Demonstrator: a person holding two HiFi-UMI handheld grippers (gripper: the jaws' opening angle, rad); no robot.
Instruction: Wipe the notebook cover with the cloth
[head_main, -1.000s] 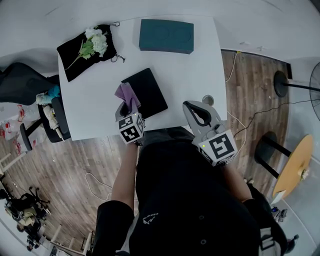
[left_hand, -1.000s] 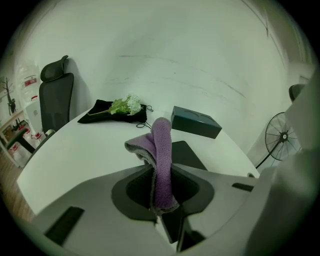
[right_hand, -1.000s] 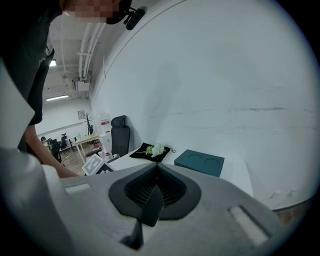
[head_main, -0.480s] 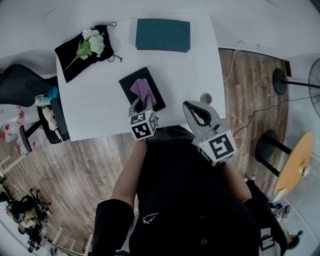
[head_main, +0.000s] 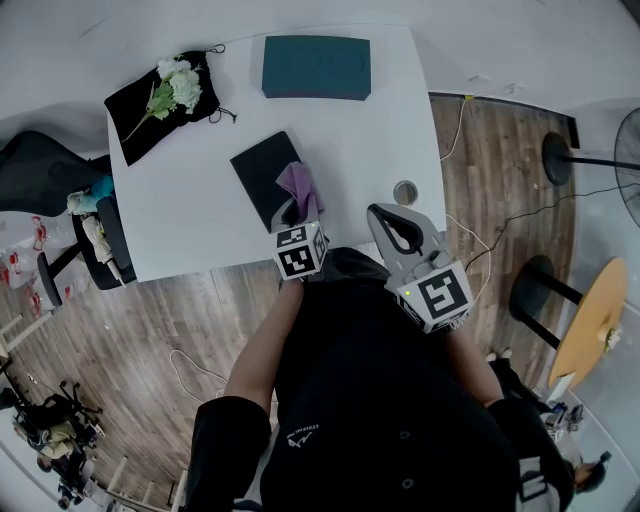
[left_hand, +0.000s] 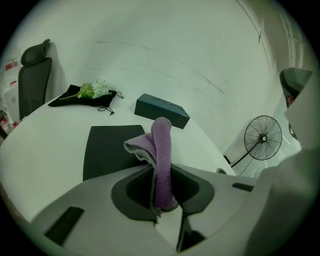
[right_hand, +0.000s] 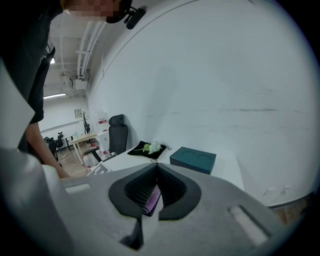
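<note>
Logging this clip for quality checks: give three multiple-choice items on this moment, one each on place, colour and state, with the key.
1. Where does the flat black notebook lie?
A) on the white table, apart from the teal rectangular box
B) atop that box
C) on the floor
2. What colour is the fuzzy cloth?
A) yellow
B) purple
C) red
3. The left tongs are:
A) open, empty
B) shut on the cloth
C) shut on a pen
Key: 1A, head view shows bare table between them; 2B, purple in both views; 3B, the cloth stands pinched between the jaws.

Bright, even indoor light, soft shadows, sharp focus, strong fisheye bending at edges.
</note>
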